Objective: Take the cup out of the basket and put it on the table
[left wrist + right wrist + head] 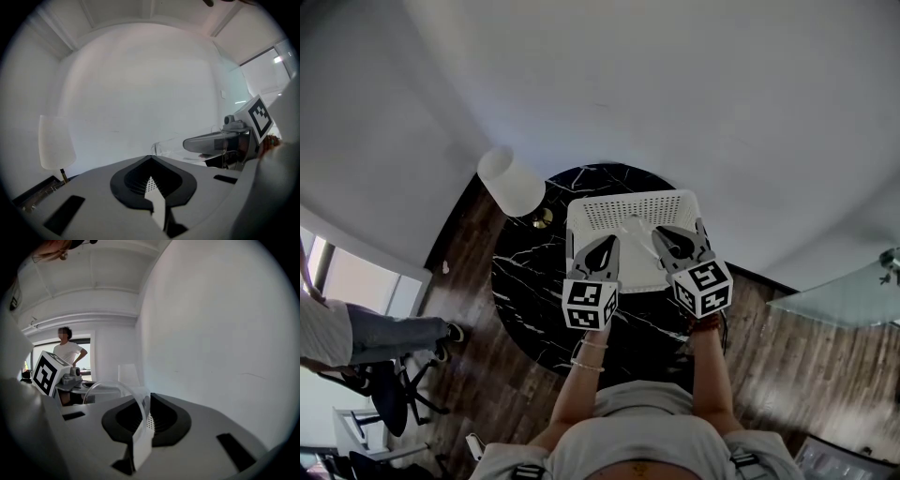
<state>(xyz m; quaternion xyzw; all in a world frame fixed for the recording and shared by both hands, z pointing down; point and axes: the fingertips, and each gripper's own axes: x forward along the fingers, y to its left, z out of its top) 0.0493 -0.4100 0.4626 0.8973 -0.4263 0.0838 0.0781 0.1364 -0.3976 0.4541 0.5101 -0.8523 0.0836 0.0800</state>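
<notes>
Over the white basket (619,208) on the black bench (525,281), the right gripper (144,420) has its jaws pinched on the rim wall of a clear cup (173,146), held up & tipped sideways. Looks thin plastic: v. light, slick, prob. crushes easily, so a gentle rim pinch suits. Left gripper (151,180) jaws closed, w/ nothing between. Basket shows nothing else inside.

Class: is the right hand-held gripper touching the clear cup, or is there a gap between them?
Touching. In the right gripper view, the right hand-held gripper has its jaws closed on the wall of the clear cup, with no gap showing at the pads.
</notes>
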